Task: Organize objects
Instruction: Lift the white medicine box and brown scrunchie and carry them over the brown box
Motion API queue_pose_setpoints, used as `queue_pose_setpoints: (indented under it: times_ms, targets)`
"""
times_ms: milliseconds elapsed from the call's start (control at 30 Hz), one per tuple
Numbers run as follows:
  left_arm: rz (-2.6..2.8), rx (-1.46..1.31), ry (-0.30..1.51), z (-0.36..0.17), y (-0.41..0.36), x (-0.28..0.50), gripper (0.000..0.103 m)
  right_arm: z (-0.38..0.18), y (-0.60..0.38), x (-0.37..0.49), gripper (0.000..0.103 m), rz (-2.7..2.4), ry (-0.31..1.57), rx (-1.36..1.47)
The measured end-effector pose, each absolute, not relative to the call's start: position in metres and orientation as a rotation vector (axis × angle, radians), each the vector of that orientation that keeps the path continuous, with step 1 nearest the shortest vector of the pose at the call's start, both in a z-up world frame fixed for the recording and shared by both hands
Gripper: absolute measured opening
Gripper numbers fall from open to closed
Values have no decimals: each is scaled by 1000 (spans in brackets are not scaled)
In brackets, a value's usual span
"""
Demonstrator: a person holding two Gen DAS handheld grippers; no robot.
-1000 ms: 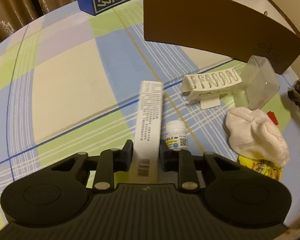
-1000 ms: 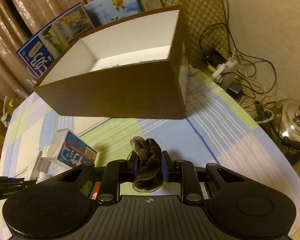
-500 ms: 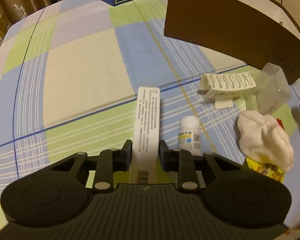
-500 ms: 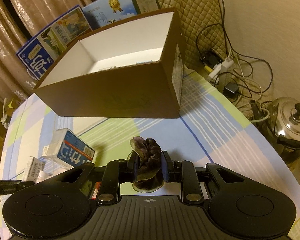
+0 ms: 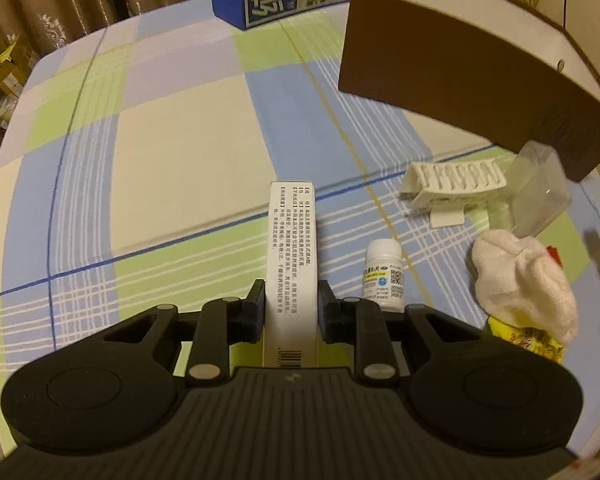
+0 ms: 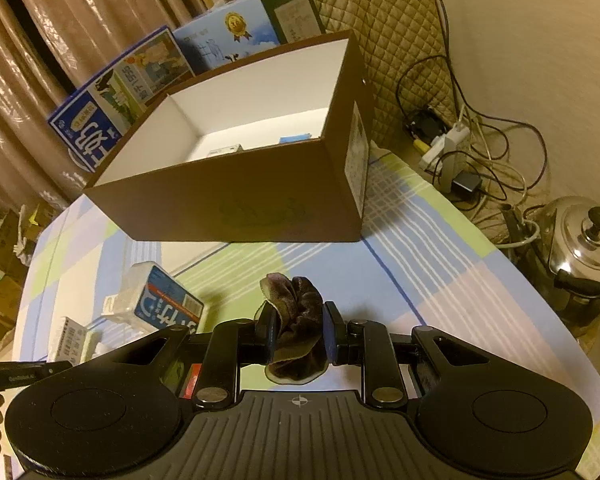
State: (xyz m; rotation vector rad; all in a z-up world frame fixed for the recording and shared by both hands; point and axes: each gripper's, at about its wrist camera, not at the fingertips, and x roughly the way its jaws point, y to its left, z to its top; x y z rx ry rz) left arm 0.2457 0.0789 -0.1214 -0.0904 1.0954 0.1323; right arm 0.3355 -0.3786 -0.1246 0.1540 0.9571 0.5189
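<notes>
Pinching a long white carton (image 5: 293, 264), the left tool (image 5: 291, 306) matches the right tool (image 6: 299, 334), clamped on a dark scrunchie (image 6: 296, 320).

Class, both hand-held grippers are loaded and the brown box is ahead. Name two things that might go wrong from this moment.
1. The left hand-held gripper pinches the long white carton near its barcode end, so most of it sticks out forward; it might pivot or slip.
2. The dark velvet scrunchie in the right hand-held gripper is soft and bulges past the fingers; it may snag on the brown box wall or cling on release.
</notes>
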Motion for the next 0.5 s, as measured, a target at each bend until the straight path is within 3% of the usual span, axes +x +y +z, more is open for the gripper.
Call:
queue_pose_setpoints:
  times_ms: [500]
  targets:
    - [87,-72,953,-54,62,257,21,-92,-381,332,20,596,878,142]
